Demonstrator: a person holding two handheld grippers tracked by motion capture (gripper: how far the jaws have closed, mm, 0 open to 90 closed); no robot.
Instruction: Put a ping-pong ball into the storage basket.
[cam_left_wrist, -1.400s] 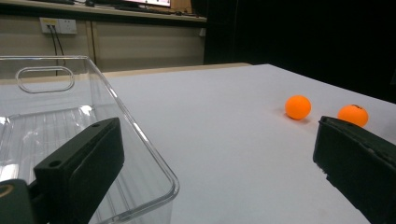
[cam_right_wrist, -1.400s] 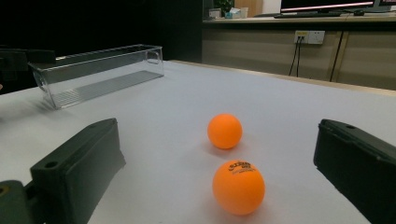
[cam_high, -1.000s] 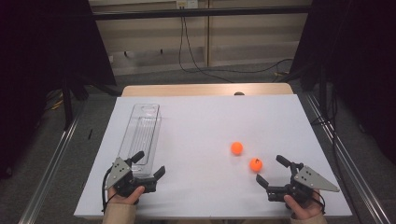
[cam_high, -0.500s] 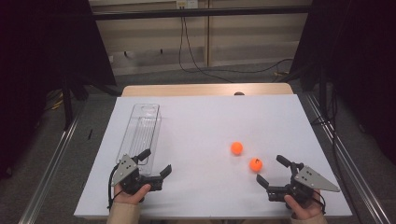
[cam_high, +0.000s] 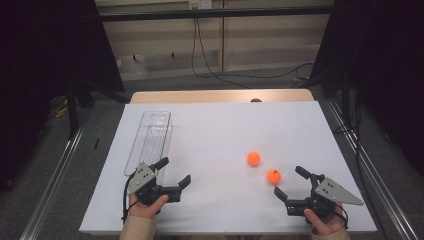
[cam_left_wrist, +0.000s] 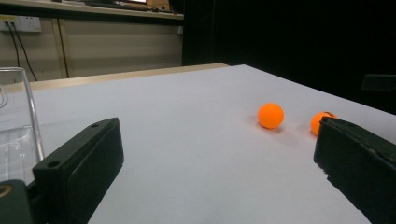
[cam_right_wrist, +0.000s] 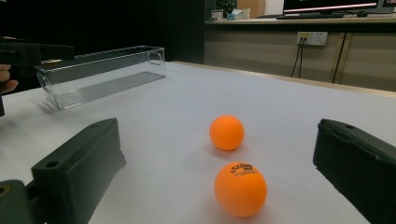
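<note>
right claw (cam_high: 287, 183) spread, near ball (cam_high: 273, 176) just ahead on desk (cam_high: 225, 125) | left claw (cam_high: 173, 172) spread, beside clear tray (cam_high: 150, 137) | far ball (cam_high: 253, 158) apart | risk: jaw nudge rolls ball off before the pinch

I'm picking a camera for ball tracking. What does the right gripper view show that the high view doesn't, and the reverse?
Right gripper view alone: the printed logo on the nearer orange ball and a wall socket behind the table.
High view alone: both tongs at once, left and right, open, and the floor rails either side.
Both: the two orange balls, the farther orange ball, the clear tray, and the white table.
</note>
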